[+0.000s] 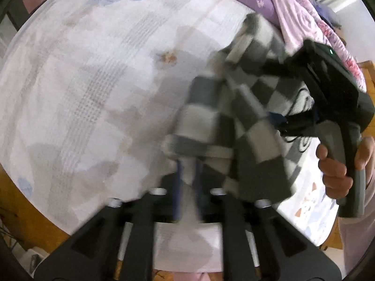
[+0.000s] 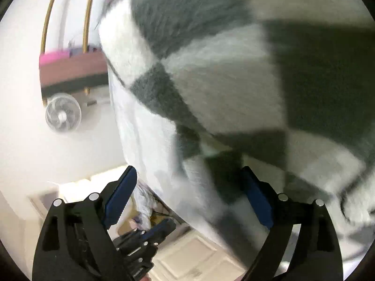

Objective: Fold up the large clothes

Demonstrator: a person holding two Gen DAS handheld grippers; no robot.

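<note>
On the left of the left wrist view the bed [image 1: 82,75] lies bare under a pale floral sheet, w/ nothing spread on it yet. Centre-bottom, the left tool [image 1: 187,187] stands at a narrow gap w/ a fold of the checkered grey-and-white garment [image 1: 234,117] between its blue pads; blur hides whether the pads press it, so can't tell if the grip is firm. The garment hangs bunched in the air above the bed's right part, not laid flat. Right of it, a hand [image 1: 337,171] holds the right tool's handle by the cloth. In the right wrist view the right tool [image 2: 187,194] stands wide, cloth draped between and in front of its pads [image 2: 119,194], nothing clamped. Step in hand, prob.: re-gripping the lifted garment to spread it out before folding. Next move calls for the right tool to close on an edge or corner well apart from the left one, then both pulling apart to flatten the cloth onto the bed.
</note>
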